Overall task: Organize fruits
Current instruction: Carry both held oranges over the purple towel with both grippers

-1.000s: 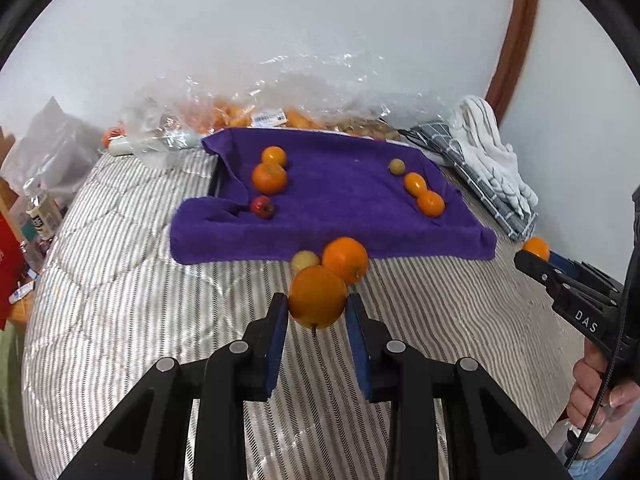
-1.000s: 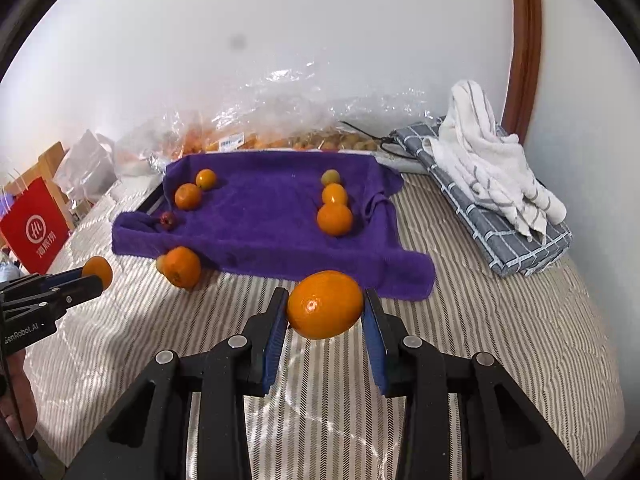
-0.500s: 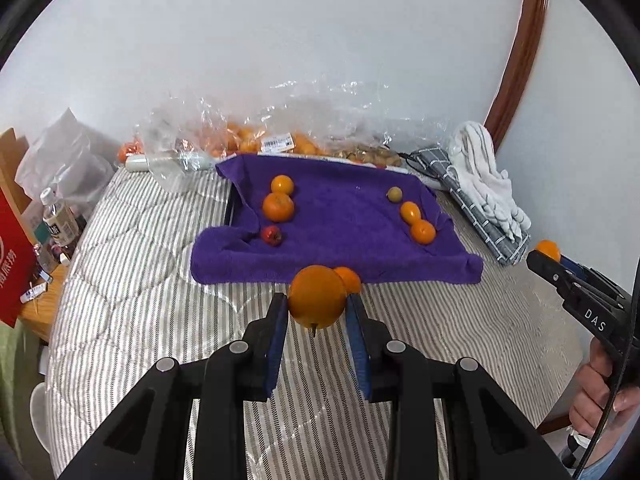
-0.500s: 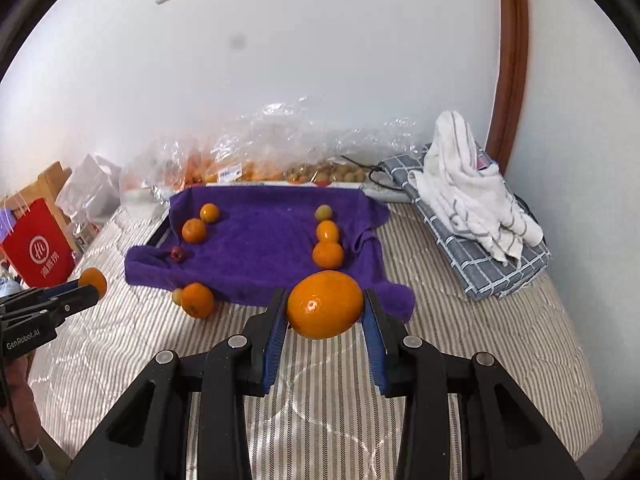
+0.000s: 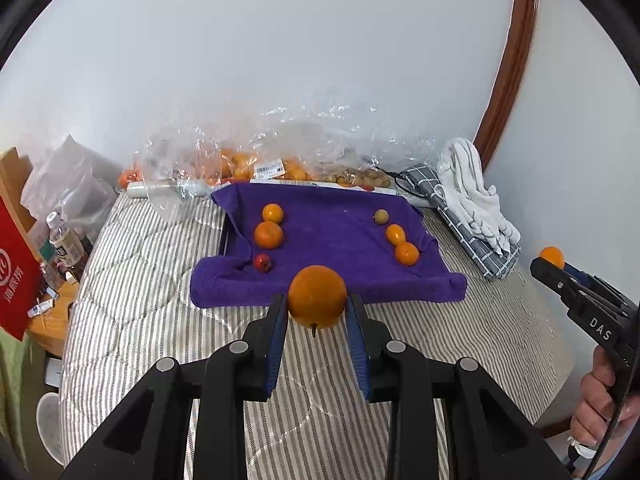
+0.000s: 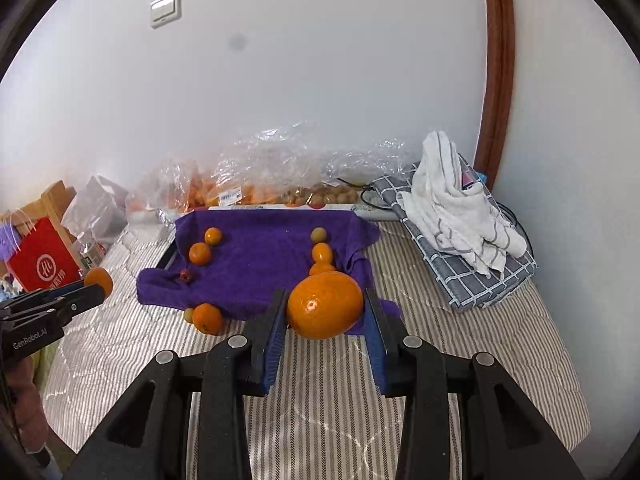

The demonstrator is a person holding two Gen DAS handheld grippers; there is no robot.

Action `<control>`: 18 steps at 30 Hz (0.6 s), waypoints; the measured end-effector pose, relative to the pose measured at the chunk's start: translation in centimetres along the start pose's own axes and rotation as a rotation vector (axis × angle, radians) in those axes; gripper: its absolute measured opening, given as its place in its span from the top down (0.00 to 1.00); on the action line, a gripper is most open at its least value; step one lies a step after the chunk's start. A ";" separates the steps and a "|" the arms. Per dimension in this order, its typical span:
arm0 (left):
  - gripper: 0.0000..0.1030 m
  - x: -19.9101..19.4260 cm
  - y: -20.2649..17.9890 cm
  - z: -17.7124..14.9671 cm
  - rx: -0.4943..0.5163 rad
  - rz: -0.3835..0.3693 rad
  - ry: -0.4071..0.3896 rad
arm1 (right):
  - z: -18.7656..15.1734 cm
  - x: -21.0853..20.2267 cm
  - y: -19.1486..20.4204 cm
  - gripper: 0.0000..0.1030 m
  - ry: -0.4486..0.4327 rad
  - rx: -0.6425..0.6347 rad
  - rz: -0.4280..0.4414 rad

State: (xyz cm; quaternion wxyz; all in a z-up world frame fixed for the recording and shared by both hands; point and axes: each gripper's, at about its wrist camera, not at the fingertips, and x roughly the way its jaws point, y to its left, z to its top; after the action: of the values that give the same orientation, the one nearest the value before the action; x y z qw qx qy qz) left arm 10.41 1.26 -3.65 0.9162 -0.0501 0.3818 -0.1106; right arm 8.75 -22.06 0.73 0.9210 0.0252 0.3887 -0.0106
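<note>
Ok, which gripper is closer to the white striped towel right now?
Right. The right gripper hovers over the bed's right half, the white striped towel ahead to its right. The left gripper is across the bed, near the red bag.

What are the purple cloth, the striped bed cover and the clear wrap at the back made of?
Purple cloth: looks like terry towel, matte, fuzzy nap, soft thick folds at its edges.
Striped bed cover: seemingly quilted woven fabric, matte, stitched curved lines puckering the grey-white stripes.
Clear wrap: thin plastic film, glossy, crinkled with bright glints; fruit shows through it.
</note>
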 end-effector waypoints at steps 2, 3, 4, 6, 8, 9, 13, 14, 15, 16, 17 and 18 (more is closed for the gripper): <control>0.73 -0.2 -0.2 0.1 0.000 -0.009 -0.001 | 0.1 -0.2 -0.2 0.64 -0.002 0.005 0.000; 0.73 -0.3 -0.2 0.2 0.001 -0.011 0.000 | 0.2 -0.3 -0.2 0.64 -0.002 0.007 -0.001; 0.73 -0.3 -0.3 0.2 0.002 -0.008 0.000 | 0.4 -0.4 -0.2 0.64 -0.003 0.005 -0.002; 0.73 -0.5 -0.3 0.4 0.000 -0.005 -0.002 | 0.6 -0.6 -0.1 0.65 -0.009 -0.002 -0.010; 0.73 -0.6 -0.2 0.7 -0.005 -0.009 -0.005 | 0.7 -0.8 -0.1 0.64 -0.013 -0.003 -0.012; 0.73 -0.7 -0.2 0.8 -0.006 -0.012 -0.008 | 0.7 -0.9 -0.2 0.64 -0.013 -0.001 -0.010; 0.73 -0.8 -0.1 1.2 0.002 -0.009 -0.015 | 0.8 -0.8 -0.2 0.64 -0.011 0.002 -0.016; 0.73 -0.8 0.0 1.3 0.004 -0.009 -0.016 | 0.8 -0.8 -0.3 0.64 -0.009 0.002 -0.016; 0.73 -0.8 0.1 1.4 0.004 -0.009 -0.015 | 0.9 -0.6 -0.3 0.64 -0.007 0.004 -0.016; 0.73 -0.8 0.1 1.6 0.004 -0.009 -0.015 | 1.0 -0.6 -0.3 0.64 -0.004 0.005 -0.017; 0.73 -0.7 0.2 1.8 0.003 -0.010 -0.016 | 1.0 -0.5 -0.2 0.64 -0.001 0.006 -0.018; 0.73 -0.7 0.4 1.9 0.003 -0.010 -0.017 | 1.1 -0.3 -0.2 0.64 0.001 0.005 -0.017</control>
State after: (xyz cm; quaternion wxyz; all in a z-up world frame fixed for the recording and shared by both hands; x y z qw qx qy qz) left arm 11.37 1.79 -1.87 0.9190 -0.0517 0.3734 -0.1151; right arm 9.33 -22.31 1.74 0.9206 0.0241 0.3894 -0.0196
